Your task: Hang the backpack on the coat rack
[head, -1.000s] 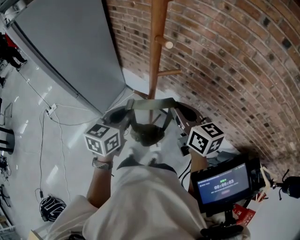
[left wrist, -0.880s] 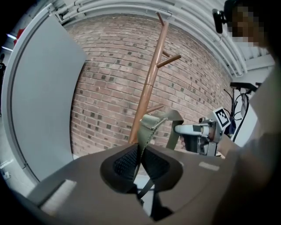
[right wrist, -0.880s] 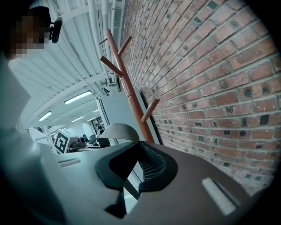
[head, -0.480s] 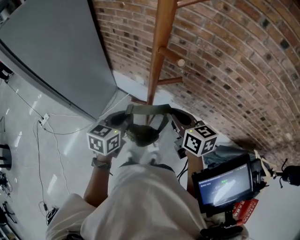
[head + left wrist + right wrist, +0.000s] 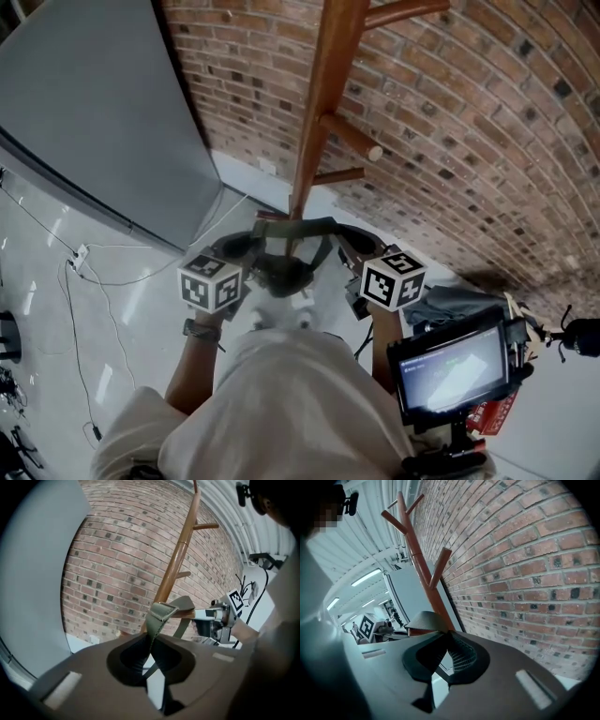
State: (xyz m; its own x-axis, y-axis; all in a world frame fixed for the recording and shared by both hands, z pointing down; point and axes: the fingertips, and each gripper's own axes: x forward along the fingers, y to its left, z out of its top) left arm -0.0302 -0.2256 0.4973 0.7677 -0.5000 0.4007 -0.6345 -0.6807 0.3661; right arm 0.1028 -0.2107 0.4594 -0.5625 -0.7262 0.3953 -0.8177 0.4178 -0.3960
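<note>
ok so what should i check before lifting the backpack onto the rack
1. Left gripper shut on the backpack strap: ok.
2. Right gripper shut on the strap's other end: ok.
3. Strap spread between the two: ok.
4. Coat rack pegs bare: ok.
5. Strap over a peg: not ok, hooked on none.
6. Backpack zipped shut: cannot tell.

Brick wall: red-brown, pale mortar, fills the upper right. Grey panel: plain, stands at the left and meets the wall. Floor: white, glossy. Cables: thin, white, looped across the floor from a power strip. Monitor: small, dark-framed, screen lit, at lower right. Red packet: just beneath the monitor. Ceiling strip lights: lit.
</note>
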